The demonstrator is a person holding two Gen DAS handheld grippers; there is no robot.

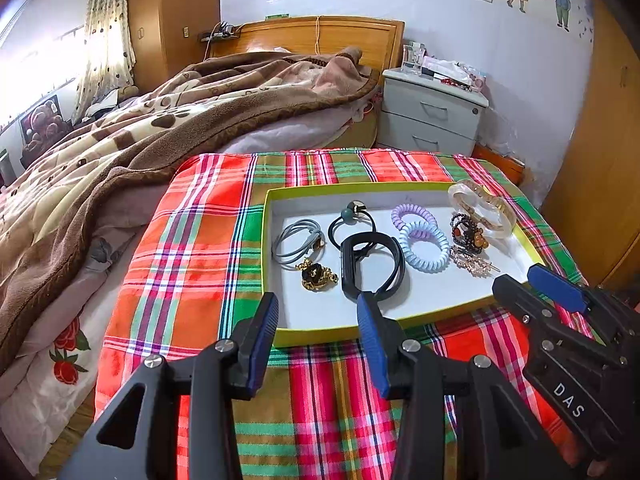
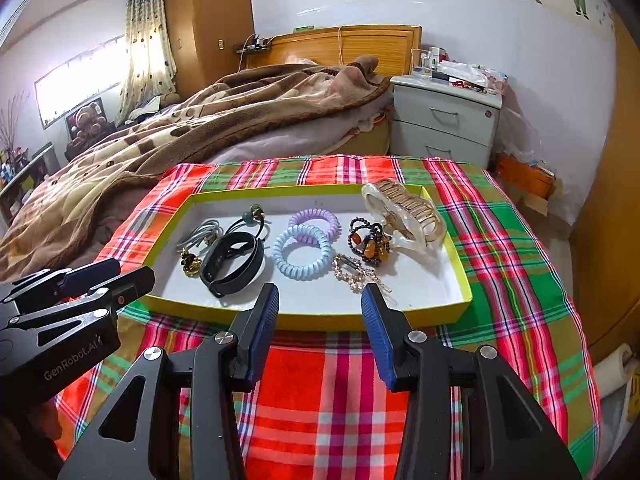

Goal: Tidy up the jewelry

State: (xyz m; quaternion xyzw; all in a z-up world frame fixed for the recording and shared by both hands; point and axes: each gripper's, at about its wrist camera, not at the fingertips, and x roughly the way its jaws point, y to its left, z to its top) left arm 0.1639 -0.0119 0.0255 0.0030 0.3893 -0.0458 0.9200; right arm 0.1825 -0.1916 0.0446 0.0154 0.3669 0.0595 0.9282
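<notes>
Seemingly close to done: every piece in view already inside the yellow-rimmed tray [image 2: 308,322] on the plaid cloth [image 2: 312,384], nothing loose on the cloth outside it. Grey hair ties [image 1: 294,240] and gold brooch [image 1: 316,276] toward the tray's left end; black band [image 2: 234,262] left of centre, long axis slanting from near edge toward far-right corner. Coil ties [image 2: 302,258] at centre; beaded bracelet [image 2: 368,242], clear claw clip [image 2: 404,216] and gold hairpin [image 2: 356,274] toward the right end, clip lying diagonally. Left gripper [image 1: 318,308] and right gripper [image 2: 320,300] both half spread, holding nothing, poised at the near rim. Possibly only tidying left.
</notes>
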